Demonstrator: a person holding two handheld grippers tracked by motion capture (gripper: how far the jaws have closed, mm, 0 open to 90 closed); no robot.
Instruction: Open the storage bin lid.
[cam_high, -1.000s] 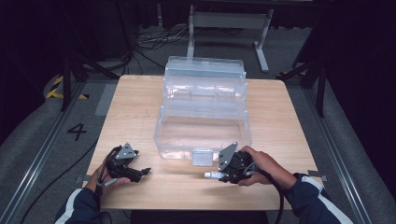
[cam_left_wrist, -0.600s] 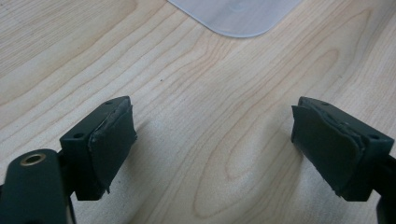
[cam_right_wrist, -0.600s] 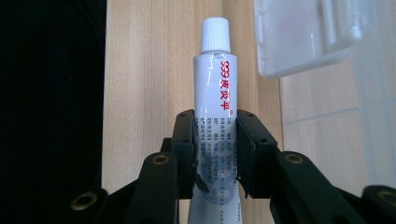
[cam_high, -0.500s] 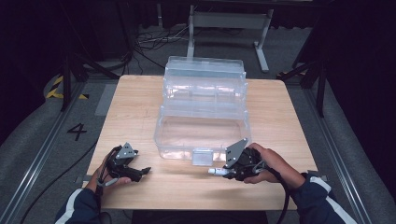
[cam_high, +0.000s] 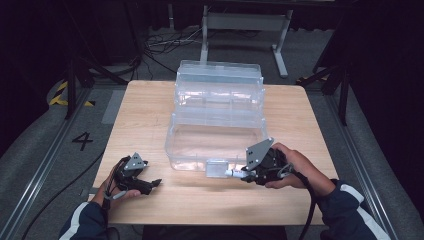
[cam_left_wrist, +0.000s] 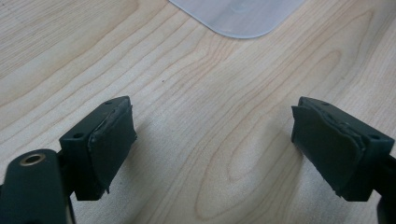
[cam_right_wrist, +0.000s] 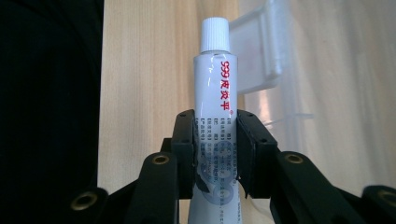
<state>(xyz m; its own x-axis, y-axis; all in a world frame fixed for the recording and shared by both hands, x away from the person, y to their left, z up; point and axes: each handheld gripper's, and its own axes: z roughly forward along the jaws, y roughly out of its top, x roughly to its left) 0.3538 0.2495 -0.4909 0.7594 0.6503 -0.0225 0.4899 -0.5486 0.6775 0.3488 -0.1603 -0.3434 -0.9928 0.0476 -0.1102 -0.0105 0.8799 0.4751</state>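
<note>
A clear plastic tiered box (cam_high: 216, 117) stands open in the middle of the wooden table (cam_high: 145, 110); its latch (cam_high: 216, 167) faces the near edge. My right gripper (cam_high: 239, 174) hovers just in front of that latch, shut on a white tube (cam_high: 231, 173) with a white cap pointing left toward the latch. In the right gripper view the tube (cam_right_wrist: 217, 93) runs straight up between the pads (cam_right_wrist: 184, 149), red print on its side. My left gripper (cam_high: 152, 184) rests low at the table's near left, open, with bare wood between its pads (cam_left_wrist: 109, 142).
A corner of the box's base (cam_left_wrist: 238, 16) lies ahead of the left gripper. Beyond the table stand a metal frame (cam_high: 245, 22), loose cables (cam_high: 160, 42) and a floor marking "4" (cam_high: 82, 141). Dark rails run along both sides.
My right gripper has risen off the table with the tube and tilted a little, staying in front of the box latch. The left gripper has not moved.
</note>
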